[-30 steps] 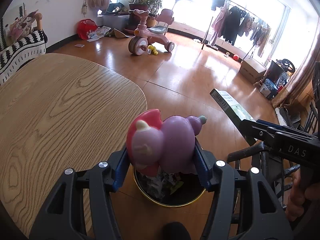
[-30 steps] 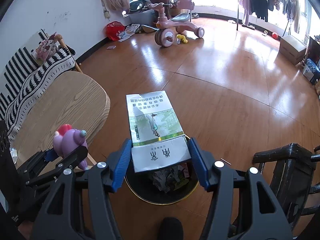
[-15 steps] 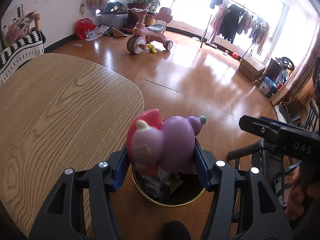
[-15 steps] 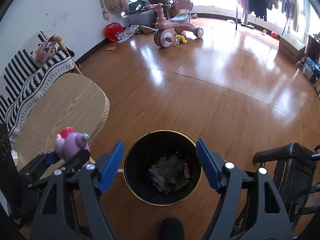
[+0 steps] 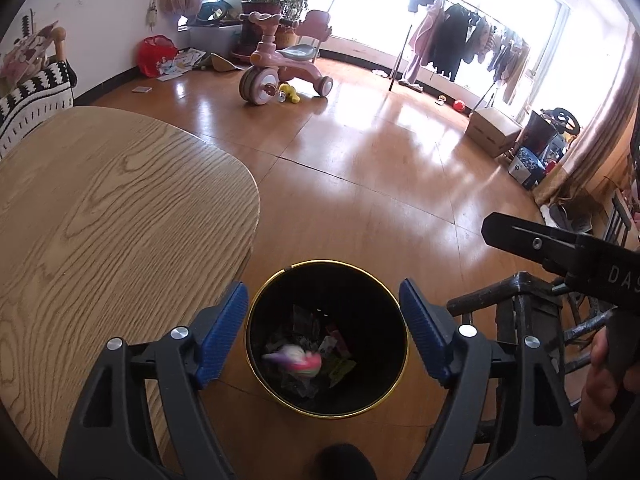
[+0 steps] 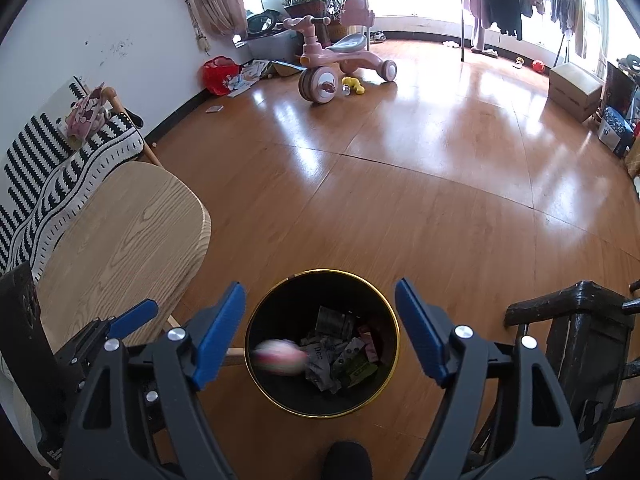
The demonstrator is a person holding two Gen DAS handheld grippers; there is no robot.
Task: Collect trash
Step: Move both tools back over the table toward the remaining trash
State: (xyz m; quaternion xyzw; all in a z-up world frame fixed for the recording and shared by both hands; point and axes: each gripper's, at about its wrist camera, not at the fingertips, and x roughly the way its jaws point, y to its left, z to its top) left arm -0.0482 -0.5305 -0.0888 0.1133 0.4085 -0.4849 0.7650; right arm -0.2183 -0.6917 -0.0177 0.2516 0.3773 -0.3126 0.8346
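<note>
A black trash bin with a gold rim (image 5: pixel 280 280) (image 6: pixel 394 320) stands on the wood floor, holding crumpled paper scraps (image 6: pixel 340 356). A blurred pink and purple toy (image 5: pixel 294 358) (image 6: pixel 280 360) is inside the bin's mouth, falling. My left gripper (image 5: pixel 323 330) is open and empty directly above the bin. My right gripper (image 6: pixel 320 330) is also open and empty above the bin. The right gripper's black body (image 5: pixel 568 250) shows at the right of the left wrist view, and the left gripper's blue tip (image 6: pixel 134 316) shows at the lower left of the right wrist view.
A light wooden table (image 5: pixel 100 220) (image 6: pixel 120 240) stands left of the bin. A dark wooden chair (image 6: pixel 576 320) stands right of it. A striped blanket (image 6: pixel 44 184) lies beyond the table. A pink tricycle (image 5: pixel 280 76) and a clothes rack (image 5: pixel 460 48) stand far across the floor.
My right gripper opened first and dropped the paper box into the bin. My left gripper then opened and the pink and purple toy fell into the bin.
</note>
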